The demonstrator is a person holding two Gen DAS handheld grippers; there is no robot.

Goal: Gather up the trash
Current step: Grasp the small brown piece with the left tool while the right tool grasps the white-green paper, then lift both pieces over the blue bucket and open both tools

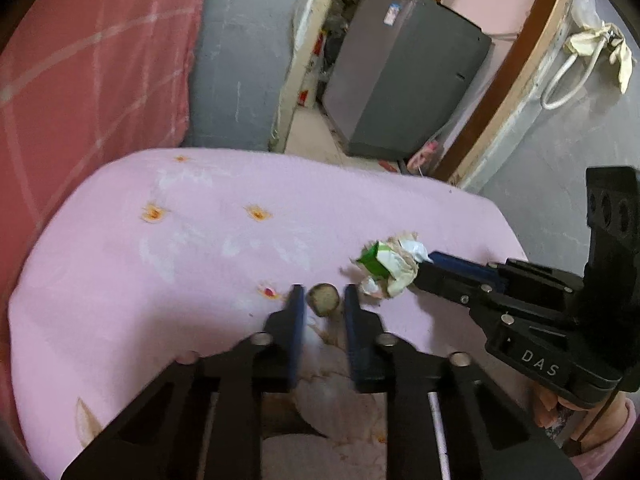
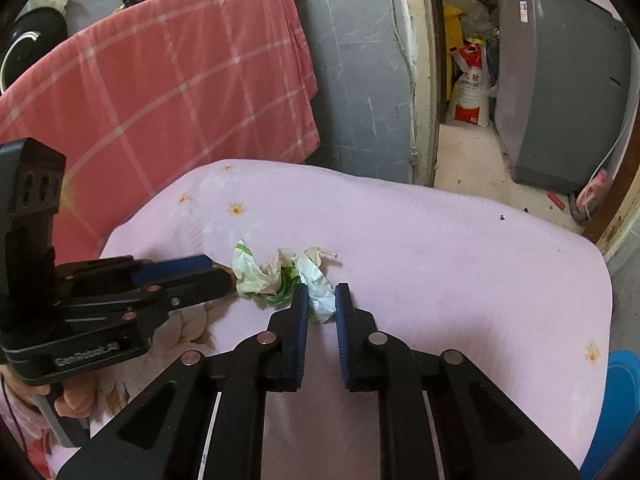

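Note:
A pink flowered cloth [image 1: 180, 264] covers the surface. My left gripper [image 1: 322, 295] is shut on a small brown round lump [image 1: 323, 303] that sits on the cloth between its blue pads. Just right of it lies a crumpled wad of white and green wrappers [image 1: 382, 266]. In the right wrist view my right gripper [image 2: 322, 298] is shut on a white strip of that wrapper wad [image 2: 320, 294]. The rest of the wad [image 2: 256, 276] spreads to the left on the cloth. The left gripper [image 2: 218, 271] comes in from the left, its tips beside the wad.
A red checked cloth [image 2: 160, 92] hangs behind the surface. Through a doorway stand a grey appliance [image 2: 560, 92] and a red and white sack [image 2: 472, 92]. A blue container [image 2: 620, 400] sits at the right edge. A hand [image 2: 76, 400] holds the left gripper's handle.

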